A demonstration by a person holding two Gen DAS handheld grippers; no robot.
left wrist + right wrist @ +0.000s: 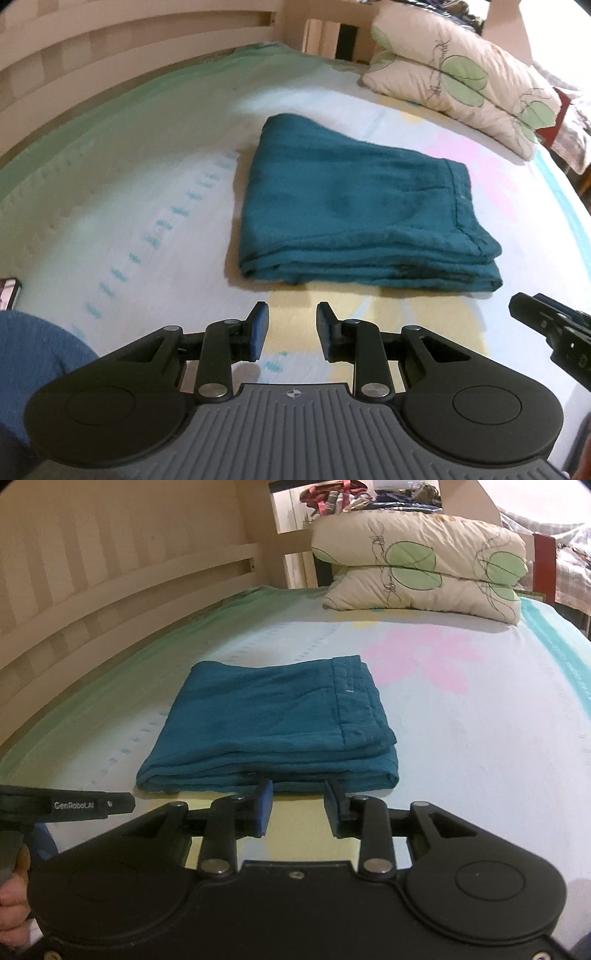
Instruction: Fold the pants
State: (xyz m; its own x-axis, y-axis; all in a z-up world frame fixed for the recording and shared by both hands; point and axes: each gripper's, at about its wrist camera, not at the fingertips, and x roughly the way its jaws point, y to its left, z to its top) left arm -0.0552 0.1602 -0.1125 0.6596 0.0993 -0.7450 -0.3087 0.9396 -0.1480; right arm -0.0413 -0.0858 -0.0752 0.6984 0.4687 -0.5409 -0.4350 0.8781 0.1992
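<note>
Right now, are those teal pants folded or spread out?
Folded: the pants lie as a compact rectangle on the bed sheet, with stacked layers along the near edge.

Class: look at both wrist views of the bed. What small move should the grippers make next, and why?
Probably draw both back. The teal pants already lie in a neat layered stack on the bedsheet; the left gripper and right gripper are open and hold nothing.

Both wrist views look low across the bed [147,177] at the folded pants [273,723].
</note>
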